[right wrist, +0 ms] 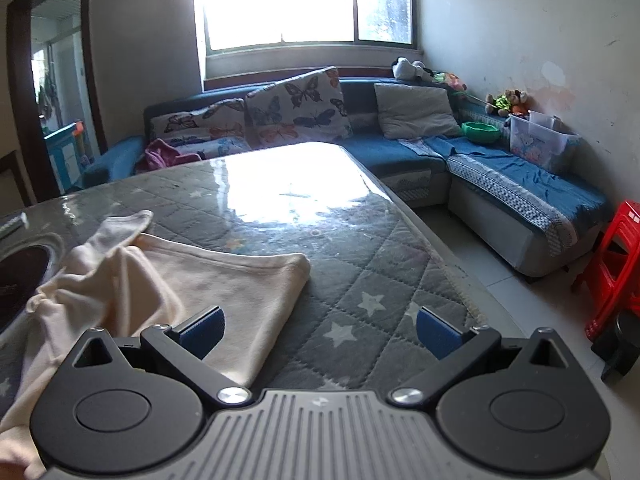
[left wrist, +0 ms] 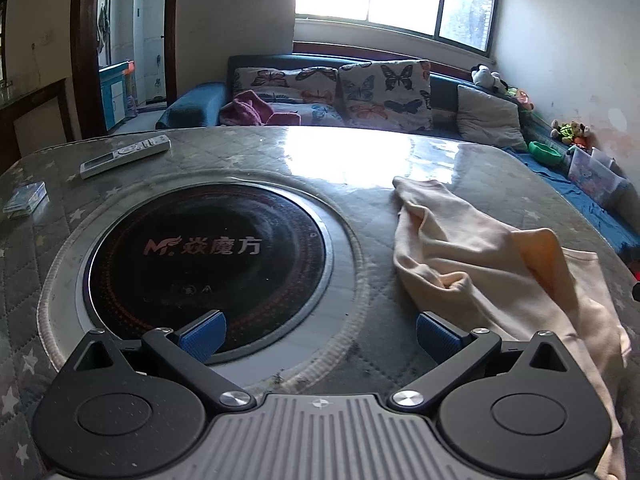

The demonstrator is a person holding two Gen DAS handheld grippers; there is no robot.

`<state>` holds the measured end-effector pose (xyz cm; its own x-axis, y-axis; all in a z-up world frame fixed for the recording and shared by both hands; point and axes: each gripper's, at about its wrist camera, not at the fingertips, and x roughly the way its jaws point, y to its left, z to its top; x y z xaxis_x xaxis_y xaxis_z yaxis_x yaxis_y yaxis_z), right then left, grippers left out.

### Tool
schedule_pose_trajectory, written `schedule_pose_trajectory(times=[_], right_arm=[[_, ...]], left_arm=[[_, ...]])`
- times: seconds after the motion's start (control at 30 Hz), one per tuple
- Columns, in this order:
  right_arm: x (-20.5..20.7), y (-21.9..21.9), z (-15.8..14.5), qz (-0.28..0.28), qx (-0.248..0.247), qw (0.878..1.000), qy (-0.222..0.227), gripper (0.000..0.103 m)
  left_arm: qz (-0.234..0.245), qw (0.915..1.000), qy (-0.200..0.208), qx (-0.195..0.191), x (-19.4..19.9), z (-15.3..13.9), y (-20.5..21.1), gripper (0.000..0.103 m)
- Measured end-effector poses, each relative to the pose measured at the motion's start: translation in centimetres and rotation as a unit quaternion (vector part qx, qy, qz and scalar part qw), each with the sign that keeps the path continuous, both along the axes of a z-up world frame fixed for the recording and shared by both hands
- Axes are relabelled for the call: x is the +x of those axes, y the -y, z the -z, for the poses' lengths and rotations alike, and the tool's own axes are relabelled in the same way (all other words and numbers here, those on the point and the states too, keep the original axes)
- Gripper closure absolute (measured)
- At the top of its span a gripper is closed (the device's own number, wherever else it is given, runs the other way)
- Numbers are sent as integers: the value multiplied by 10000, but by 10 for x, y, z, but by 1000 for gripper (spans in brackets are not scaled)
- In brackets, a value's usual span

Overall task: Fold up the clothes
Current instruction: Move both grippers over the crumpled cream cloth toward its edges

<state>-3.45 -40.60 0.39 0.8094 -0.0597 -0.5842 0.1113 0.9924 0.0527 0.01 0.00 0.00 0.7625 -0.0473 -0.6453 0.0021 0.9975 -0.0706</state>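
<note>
The cream garment [left wrist: 480,256] lay crumpled on the quilted table [right wrist: 360,272], its long axis running near to far. It sat right of the left gripper [left wrist: 320,338] and left of the right gripper [right wrist: 320,336], perhaps nearer the right; both gaped wide, holding nothing.

Quilted star-print table [left wrist: 280,148] under glossy cover: built-in cooktop [left wrist: 208,264], remote [left wrist: 125,155], cream garment [left wrist: 480,264], small packet [left wrist: 25,199].

Home living room, blue corner sofa [right wrist: 500,176] with butterfly cushions [right wrist: 296,106] under a window [right wrist: 304,0], stuffed toys [right wrist: 506,102] at right, quilted table [right wrist: 360,264] in the foreground
</note>
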Motion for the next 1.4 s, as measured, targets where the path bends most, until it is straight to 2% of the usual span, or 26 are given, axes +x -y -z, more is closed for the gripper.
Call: schedule_pose_trajectory(times=[0.27, 0.5, 1.0, 1.4], right_arm=[[0, -18, 5, -239, -95, 9997, -35, 0], [-34, -46, -16, -547, -107, 9984, 76, 0], [-78, -61, -31, -1075, -205, 9933, 367, 1], [-72, -62, -36, -1191, -180, 9921, 344, 11]], left_arm=[[135, 9999, 31, -44, -6, -7, 8, 0], [438, 9989, 148, -72, -27, -13, 28, 0], [802, 9961, 278, -223, -62, -27, 55, 0], [1185, 9924, 272, -194, -52, -33, 79, 1]])
